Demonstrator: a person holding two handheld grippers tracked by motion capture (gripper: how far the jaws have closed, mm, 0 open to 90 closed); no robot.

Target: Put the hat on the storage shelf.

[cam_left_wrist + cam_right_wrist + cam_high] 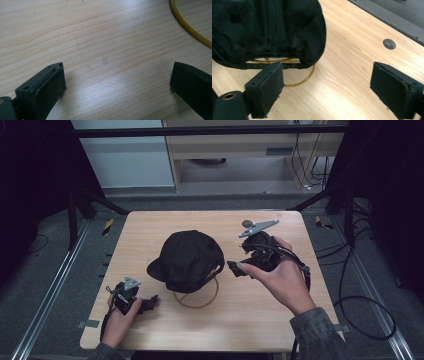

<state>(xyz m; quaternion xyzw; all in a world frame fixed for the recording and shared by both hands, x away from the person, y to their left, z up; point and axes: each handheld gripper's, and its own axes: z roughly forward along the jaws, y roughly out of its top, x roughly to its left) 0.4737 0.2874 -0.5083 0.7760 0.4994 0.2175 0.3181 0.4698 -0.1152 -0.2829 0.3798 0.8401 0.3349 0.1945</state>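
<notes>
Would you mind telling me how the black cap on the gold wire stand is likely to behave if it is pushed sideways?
The black cap looks soft, so it would probably dent. It rests on a thin gold wire stand, which seems light and may slide or tip.

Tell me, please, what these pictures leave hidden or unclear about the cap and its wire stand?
- Wire stand: its upper part, high view, covered by the black cap.
- Stand's ring: left gripper view, cut off by the top and right edges.
- Cap's brim: right gripper view, beyond the frame edge.
</notes>
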